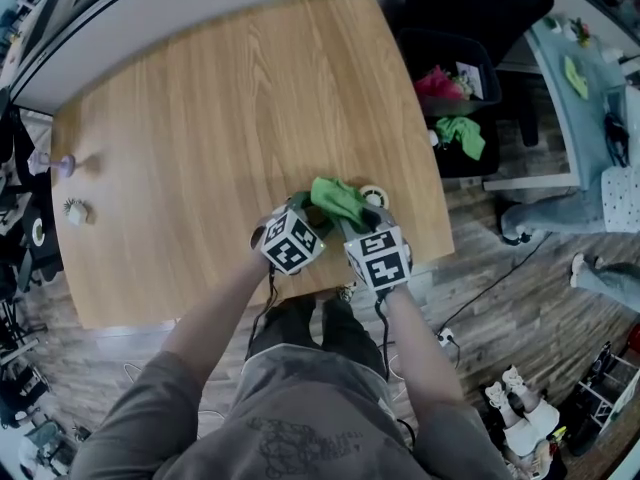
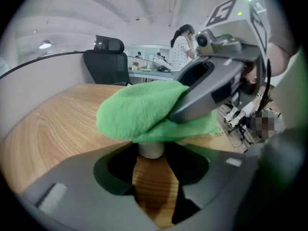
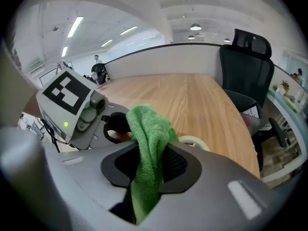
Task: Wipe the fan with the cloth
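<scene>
A green cloth [image 1: 338, 200] is draped over a small white fan [image 1: 372, 194] near the front edge of the wooden table [image 1: 200, 148]. In the left gripper view, my left gripper [image 2: 150, 153] has its jaws set on either side of the fan's white stem [image 2: 150, 149], which stands under the cloth [image 2: 139, 114]. My right gripper [image 3: 149, 162] is shut on the cloth [image 3: 150, 129], which hangs down between its jaws. The fan's white ring [image 3: 195, 142] shows just beyond it. The two grippers [image 1: 318, 213] [image 1: 352, 218] are close together, and most of the fan is hidden by the cloth.
Two small objects [image 1: 62, 163] [image 1: 76, 209] sit at the table's far left. A black bin [image 1: 455, 88] holding pink and green cloths stands on the floor to the right. A black office chair [image 3: 245, 61] is beyond the table. Cables lie on the floor [image 1: 490, 288].
</scene>
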The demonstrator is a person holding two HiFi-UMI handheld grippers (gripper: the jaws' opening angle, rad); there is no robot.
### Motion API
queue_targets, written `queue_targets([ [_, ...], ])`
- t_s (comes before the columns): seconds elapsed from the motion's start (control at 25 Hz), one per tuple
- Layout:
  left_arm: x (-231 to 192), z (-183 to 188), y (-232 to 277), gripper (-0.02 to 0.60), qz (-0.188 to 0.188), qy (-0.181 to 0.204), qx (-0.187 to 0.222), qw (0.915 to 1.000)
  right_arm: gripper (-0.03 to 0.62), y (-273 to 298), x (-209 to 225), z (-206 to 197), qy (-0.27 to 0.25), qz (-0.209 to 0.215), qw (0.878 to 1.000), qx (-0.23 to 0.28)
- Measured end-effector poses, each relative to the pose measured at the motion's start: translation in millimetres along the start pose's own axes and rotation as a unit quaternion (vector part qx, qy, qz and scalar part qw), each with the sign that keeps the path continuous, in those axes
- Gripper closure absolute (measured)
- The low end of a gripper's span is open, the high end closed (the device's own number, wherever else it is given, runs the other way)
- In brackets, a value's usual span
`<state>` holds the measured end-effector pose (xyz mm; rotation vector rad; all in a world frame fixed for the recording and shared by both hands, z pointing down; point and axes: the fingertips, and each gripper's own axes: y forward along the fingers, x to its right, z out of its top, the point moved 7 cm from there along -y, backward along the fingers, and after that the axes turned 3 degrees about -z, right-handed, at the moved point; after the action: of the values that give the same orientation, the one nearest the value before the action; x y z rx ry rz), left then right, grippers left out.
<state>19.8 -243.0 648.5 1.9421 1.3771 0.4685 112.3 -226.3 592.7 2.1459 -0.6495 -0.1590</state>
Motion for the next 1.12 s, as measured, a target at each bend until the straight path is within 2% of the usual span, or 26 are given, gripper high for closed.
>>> queue_targets([
  [0.2,0,0,1,0.388,0.000,0.002,0.000,1.0000,0.496,-25,49,-11,0.036,-0.076,0.996,0.009],
  [0.32,0,-1,1,0.388,-0.002,0.000,0.001,1.0000,0.496,-39,79,-23,0.085,-0.112,0.990,0.005],
  [0.48,-3,3,-4,0.388,-0.008,-0.006,0.020,0.9997,0.496,-64,106,-31,0.139,-0.133,0.981,0.021],
  [0.76,-3,-10,-28,0.383,0.011,-0.055,-0.011,0.9984,0.496,-113,104,-4,0.137,-0.135,0.978,0.079],
  [0.84,-4,-9,-46,0.385,0.024,-0.072,0.009,0.9971,0.496,-129,96,10,0.133,-0.129,0.977,0.106],
  [0.92,-5,0,-70,0.391,0.037,-0.102,0.054,0.9926,0.496,-147,87,23,0.135,-0.116,0.975,0.136],
  [0.96,-7,7,-84,0.423,0.045,-0.112,0.077,0.9897,0.496,-157,82,31,0.137,-0.107,0.973,0.152],
  [1.04,-12,29,-112,0.442,0.063,-0.104,0.116,0.9858,0.496,-175,74,49,0.133,-0.095,0.969,0.187],
  [1.12,-16,58,-141,0.458,0.086,-0.068,0.146,0.9833,0.496,-197,66,68,0.125,-0.090,0.963,0.223],
])
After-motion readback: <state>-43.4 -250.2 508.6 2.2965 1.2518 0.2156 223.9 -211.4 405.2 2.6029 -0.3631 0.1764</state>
